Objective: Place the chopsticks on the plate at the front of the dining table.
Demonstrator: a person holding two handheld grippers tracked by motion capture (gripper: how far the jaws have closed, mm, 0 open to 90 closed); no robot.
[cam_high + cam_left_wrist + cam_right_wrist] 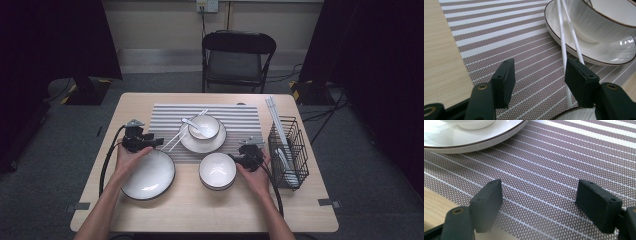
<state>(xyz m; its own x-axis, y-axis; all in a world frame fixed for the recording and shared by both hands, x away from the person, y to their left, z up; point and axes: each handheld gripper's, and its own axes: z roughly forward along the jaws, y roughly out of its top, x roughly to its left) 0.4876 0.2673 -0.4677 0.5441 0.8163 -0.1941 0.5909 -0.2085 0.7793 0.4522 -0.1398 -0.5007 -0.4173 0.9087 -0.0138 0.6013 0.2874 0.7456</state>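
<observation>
Both forearms are reaching up from the frame's bottom edge — left black two-jaw gripper [150, 142] and right black two-jaw gripper [239, 159] gaping, gripping nothing.

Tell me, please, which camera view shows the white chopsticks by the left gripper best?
The left gripper view: the white chopsticks run close and sharp from the plate's rim down past the open left gripper. The high view shows them small and thin. The right gripper view gives striped mat and plate edge instead.
</observation>
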